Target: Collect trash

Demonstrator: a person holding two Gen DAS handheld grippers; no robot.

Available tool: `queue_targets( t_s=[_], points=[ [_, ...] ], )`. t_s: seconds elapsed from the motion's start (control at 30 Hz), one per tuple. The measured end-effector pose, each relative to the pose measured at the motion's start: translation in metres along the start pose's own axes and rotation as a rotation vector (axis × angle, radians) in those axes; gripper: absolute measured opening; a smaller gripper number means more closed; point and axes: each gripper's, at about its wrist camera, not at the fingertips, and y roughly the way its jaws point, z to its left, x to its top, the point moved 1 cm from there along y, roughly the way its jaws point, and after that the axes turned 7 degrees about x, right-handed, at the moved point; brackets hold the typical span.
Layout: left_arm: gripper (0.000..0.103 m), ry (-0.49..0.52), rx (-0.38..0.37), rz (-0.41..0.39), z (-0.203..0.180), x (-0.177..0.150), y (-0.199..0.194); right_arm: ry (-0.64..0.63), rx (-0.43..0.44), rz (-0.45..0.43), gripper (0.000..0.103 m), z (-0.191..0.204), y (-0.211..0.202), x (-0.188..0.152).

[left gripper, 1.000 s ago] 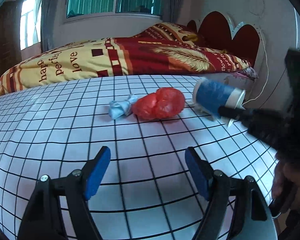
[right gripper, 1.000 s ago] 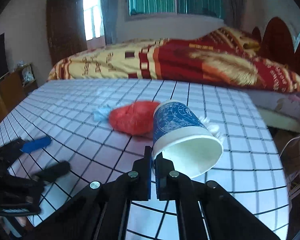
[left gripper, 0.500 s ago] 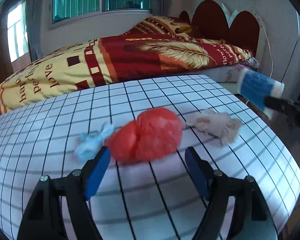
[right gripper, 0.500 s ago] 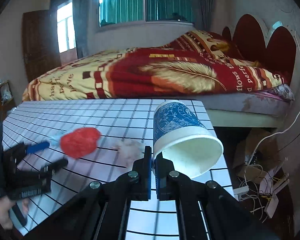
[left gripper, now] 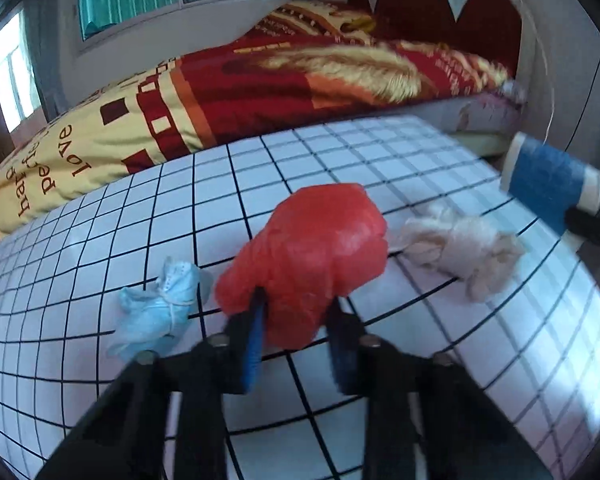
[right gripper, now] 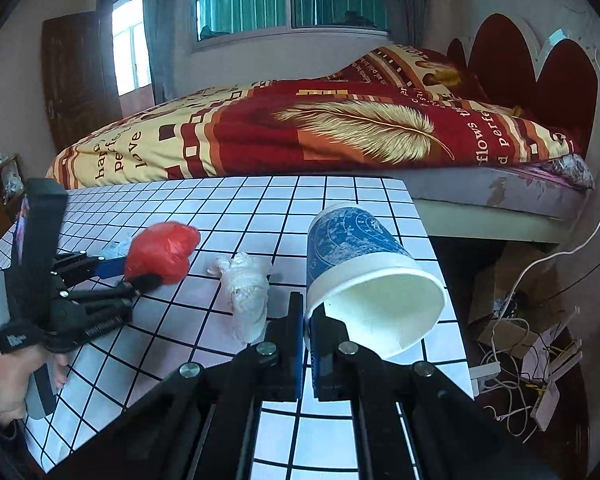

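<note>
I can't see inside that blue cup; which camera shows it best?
The right wrist view: the blue paper cup fills the centre, its white inside facing the lens. The left wrist view catches only its blurred side at the right edge.

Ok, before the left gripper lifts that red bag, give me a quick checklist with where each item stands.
1. Left gripper closed around red bag: ok.
2. Grip firm enough to lift: cannot tell.
3. Blue wad outside the fingers: ok.
4. White crumpled wad apart from the bag: ok.
5. Right gripper pinching paper cup rim: ok.
6. Cup mouth facing the bag for a drop: not ok, it tilts toward the camera.
</note>
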Motion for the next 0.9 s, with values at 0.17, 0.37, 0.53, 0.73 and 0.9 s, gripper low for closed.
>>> queue_targets(
  t_s=[0.17, 0.37, 0.53, 0.73, 0.9],
  points=[
    [0.017, -0.059, -0.057, -0.066, 0.004, -0.007, -0.024, -0.001, 0.0, -0.005, 0.003, 0.0, -0.009, -0.004],
    [0.016, -0.081, -0.07, -0.112, 0.001, -0.03, -0.067, -0.016, 0.003, -0.014, 0.003, 0.006, -0.033, -0.017],
    [0.016, -0.089, -0.089, -0.117, -0.009, -0.048, -0.092, -0.041, 0.002, -0.024, 0.003, 0.018, -0.063, -0.034],
    [0.016, -0.071, -0.104, -0.132, -0.024, -0.064, -0.119, -0.042, 0.004, -0.045, 0.003, 0.025, -0.101, -0.057],
    [0.016, -0.052, -0.11, -0.136, -0.038, -0.08, -0.135, -0.051, -0.006, -0.067, 0.003, 0.03, -0.131, -0.076]
  ],
)
